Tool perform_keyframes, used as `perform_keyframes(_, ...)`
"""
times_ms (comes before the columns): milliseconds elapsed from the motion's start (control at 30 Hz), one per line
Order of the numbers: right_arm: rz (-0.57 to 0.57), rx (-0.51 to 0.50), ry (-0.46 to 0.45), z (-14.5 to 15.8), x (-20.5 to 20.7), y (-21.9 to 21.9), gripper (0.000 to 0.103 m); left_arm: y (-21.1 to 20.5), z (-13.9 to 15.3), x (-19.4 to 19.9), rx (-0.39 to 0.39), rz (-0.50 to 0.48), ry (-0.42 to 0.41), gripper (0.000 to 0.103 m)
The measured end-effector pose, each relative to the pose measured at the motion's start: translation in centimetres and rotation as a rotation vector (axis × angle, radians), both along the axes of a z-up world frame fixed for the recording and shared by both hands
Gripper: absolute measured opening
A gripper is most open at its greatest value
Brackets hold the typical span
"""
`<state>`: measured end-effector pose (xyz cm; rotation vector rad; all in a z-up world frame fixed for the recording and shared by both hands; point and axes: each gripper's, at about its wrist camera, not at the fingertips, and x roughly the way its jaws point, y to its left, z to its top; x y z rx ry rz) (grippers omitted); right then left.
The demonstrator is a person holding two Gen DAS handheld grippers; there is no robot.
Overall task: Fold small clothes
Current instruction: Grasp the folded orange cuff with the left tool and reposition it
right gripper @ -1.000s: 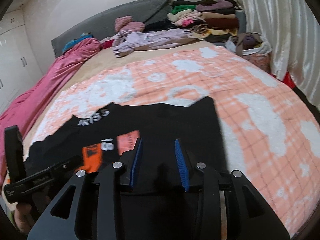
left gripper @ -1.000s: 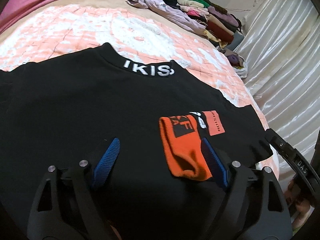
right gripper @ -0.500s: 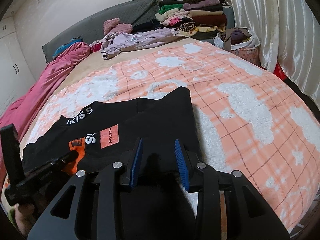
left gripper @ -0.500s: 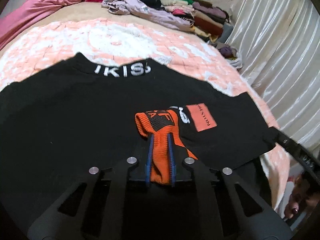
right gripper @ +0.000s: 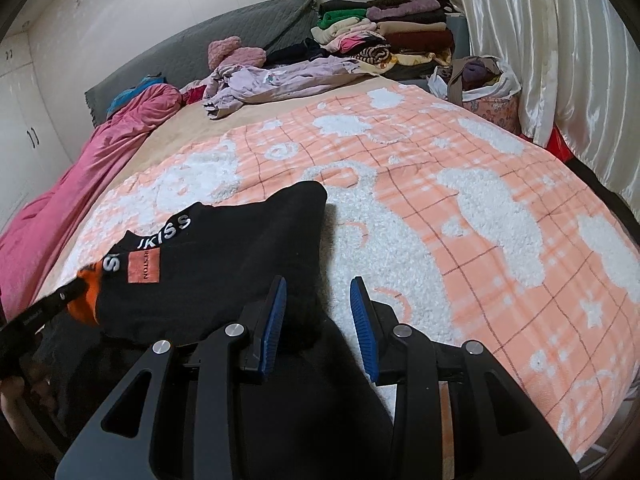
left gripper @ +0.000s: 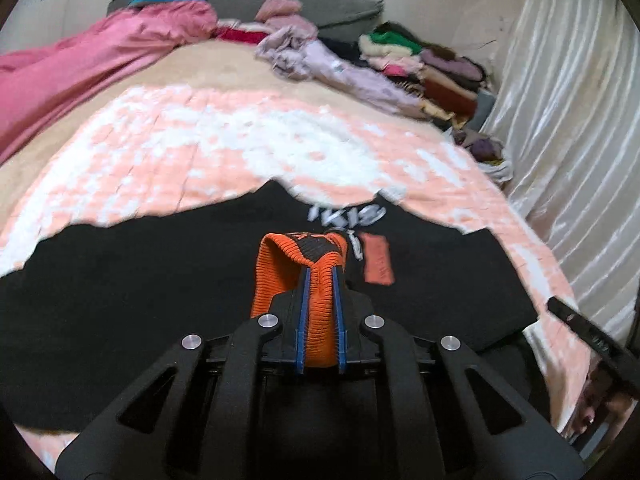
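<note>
Near the foot edge of the bed (right gripper: 500, 208), on its peach-and-white blanket, I have the black top (right gripper: 224, 272) lying flat, collar toward the headboard and hem toward me. Its body runs from the foot edge up the bed, and the collar's white lettering faces up. One sleeve is folded across the chest, its orange knit cuff (left gripper: 280, 276) pointing toward the foot edge. An orange rectangular patch (left gripper: 378, 262) and more white letters sit just above the cuff.

My left claw (left gripper: 320, 320) has just clamped down on the cuff, blue pads squeezing the ribbed knit from both sides, and the cuff stands raised off the black cloth beneath. My right claw (right gripper: 318, 320) sits partly spread at the garment's right hem corner; black cloth lies between its pads (right gripper: 274, 320), but I cannot tell whether they press on it.

From the left wrist I see the grip on the cuff plainly, though the picture is smeared and the lettering blurred. From the right wrist the cuff is only an orange sliver at the left, but the lettering and patch are sharp, and the blanket's bare stretch to the right edge of the bed shows. Both views show clothes piled at the headboard corner.
</note>
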<state>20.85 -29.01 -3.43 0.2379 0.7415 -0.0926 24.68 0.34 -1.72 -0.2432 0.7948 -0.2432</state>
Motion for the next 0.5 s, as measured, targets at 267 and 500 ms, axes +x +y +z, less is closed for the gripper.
perform_keyframes(267,0.008,-0.048,0.001,0.5,0.5,1.2,0.033,2.0,0.3,-0.9,-0.02,0.021,0.002,0.004)
perform_keyframes(500,-0.005,-0.081,0.018,0.0,0.8,1.9,0.034,3.5,-1.5,-0.2,0.009,0.044,0.068,0.004)
